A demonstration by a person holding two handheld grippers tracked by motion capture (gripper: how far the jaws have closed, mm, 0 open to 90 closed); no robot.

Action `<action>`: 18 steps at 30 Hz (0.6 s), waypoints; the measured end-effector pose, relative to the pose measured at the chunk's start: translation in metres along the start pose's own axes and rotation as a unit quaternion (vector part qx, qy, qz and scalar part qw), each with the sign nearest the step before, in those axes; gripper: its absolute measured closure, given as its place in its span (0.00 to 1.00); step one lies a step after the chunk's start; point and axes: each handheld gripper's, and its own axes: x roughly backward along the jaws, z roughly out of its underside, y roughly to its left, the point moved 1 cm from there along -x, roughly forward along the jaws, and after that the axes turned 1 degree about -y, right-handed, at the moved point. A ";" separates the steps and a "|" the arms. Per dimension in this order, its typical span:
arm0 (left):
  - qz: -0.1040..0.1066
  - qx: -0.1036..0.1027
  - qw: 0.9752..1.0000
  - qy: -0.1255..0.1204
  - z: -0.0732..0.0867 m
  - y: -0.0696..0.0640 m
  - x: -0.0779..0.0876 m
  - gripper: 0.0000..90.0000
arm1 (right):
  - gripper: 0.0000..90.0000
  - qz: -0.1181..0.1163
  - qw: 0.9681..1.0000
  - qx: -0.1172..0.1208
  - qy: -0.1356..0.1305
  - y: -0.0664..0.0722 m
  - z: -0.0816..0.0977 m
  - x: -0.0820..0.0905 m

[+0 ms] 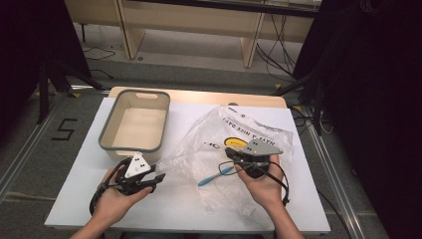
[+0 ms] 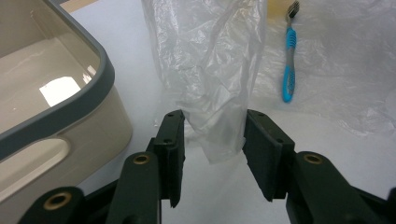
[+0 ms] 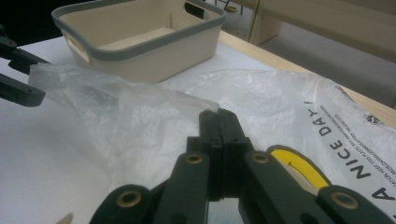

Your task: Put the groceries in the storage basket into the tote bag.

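A clear plastic bag (image 1: 249, 129) printed with "HAVE A NICE DAY" lies crumpled across the white table (image 1: 74, 199). My right gripper (image 1: 228, 153) rests over its middle, jaws shut (image 3: 218, 114), and the film (image 3: 140, 121) creases up into their tips. One thin end of the bag (image 2: 210, 56) reaches left and hangs between the parted jaws of my left gripper (image 2: 214, 140); the pads stand beside the film without squeezing it. In the high view the left gripper (image 1: 159, 177) sits just below the basin. A blue toothbrush (image 1: 216, 175) (image 2: 289, 70) lies at the bag; whether inside or under it I cannot tell.
A beige basin with a grey rim (image 1: 105, 130) (image 2: 93, 51) (image 3: 140, 46) stands empty at the table's back left, close to my left gripper. A wooden edge borders the table's far side. Metal floor rails run along both sides.
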 end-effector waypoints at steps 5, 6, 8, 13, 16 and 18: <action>0.000 0.001 1.000 0.000 0.000 -0.001 -0.001 0.66 | 1.00 -0.005 1.000 0.002 0.003 0.002 0.002 0.001; 0.000 0.000 1.000 0.000 0.000 -0.001 -0.001 0.66 | 1.00 -0.006 1.000 0.001 0.005 0.003 0.002 0.001; -0.001 0.001 1.000 -0.001 0.000 -0.001 -0.001 0.65 | 1.00 -0.008 1.000 0.004 0.006 0.004 0.003 0.001; 0.002 -0.001 1.000 0.001 0.000 -0.001 -0.001 0.65 | 1.00 -0.017 1.000 0.008 0.014 0.009 0.006 -0.001; 0.002 0.000 1.000 0.000 0.000 -0.002 -0.001 0.65 | 1.00 -0.019 1.000 0.008 0.016 0.011 0.007 -0.001; 0.001 -0.001 1.000 0.000 0.000 -0.001 -0.001 0.66 | 1.00 -0.020 1.000 0.009 0.016 0.012 0.007 -0.001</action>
